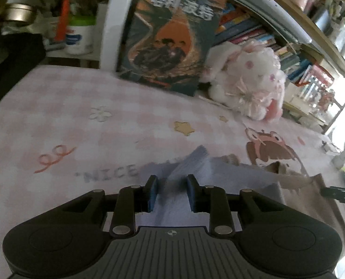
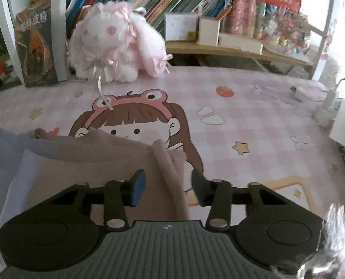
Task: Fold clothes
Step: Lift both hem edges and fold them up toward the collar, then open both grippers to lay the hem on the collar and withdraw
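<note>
A garment lies on the pink checked table cover; one part is pale blue cloth, the other taupe cloth. In the left wrist view my left gripper hovers low over the blue part. Its jaws stand a little apart, and a raised blue fold lies between them without the pads pressing on it. My right gripper straddles the taupe part's rolled edge, its pads clear of the cloth on both sides. The blue cloth also shows at the left of the right wrist view.
A white and pink plush rabbit sits at the back of the table beside an upright book. Behind them stands a shelf full of books and boxes. A charger and cables lie at the far right edge.
</note>
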